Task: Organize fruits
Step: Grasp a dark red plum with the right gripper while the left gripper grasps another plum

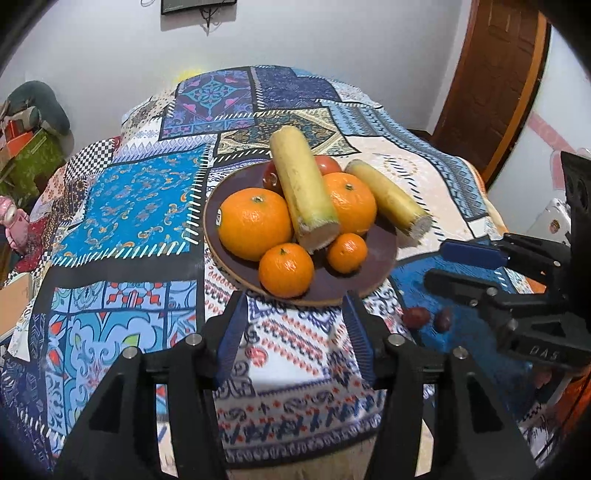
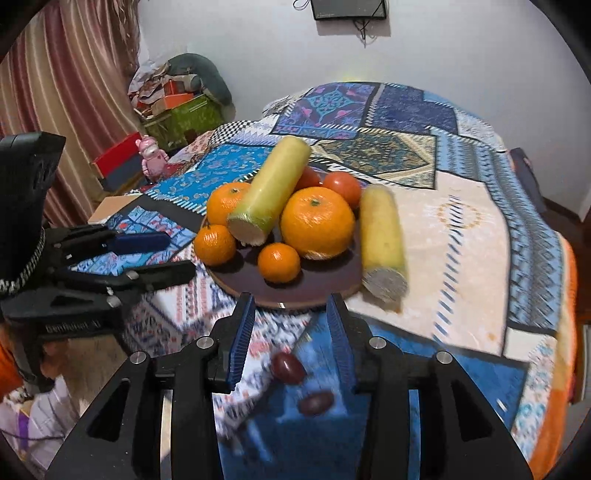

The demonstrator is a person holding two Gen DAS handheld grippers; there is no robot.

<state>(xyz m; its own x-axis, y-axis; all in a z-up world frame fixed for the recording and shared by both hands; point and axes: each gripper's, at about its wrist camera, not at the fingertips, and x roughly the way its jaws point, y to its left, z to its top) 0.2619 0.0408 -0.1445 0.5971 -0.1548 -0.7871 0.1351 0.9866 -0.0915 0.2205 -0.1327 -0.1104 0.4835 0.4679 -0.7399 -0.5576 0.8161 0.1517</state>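
**Two loose dark fruits left near the right gripper**

Oranges, tomatoes and one yellow stalk are piled on the plate (image 2: 295,295). A second stalk (image 2: 382,240) leans off its right rim, long axis running toward the cameras. Two small dark fruits (image 2: 288,367) are seen on the patterned cloth (image 2: 461,236), just beyond the right gripper (image 2: 291,338), nearer it than the left gripper (image 1: 293,328). Both grippers are partly open and hold nothing.

A patchwork quilt (image 1: 147,206) in blue, white and black panels covers the bed. A white wall (image 2: 258,44) carries a dark mounted screen (image 2: 349,9) with dangling cable. A striped curtain (image 2: 66,74) hangs beside cluttered boxes (image 2: 177,110). A pink figurine (image 2: 151,158) stands nearby. A brown wooden door (image 1: 495,81) is also visible
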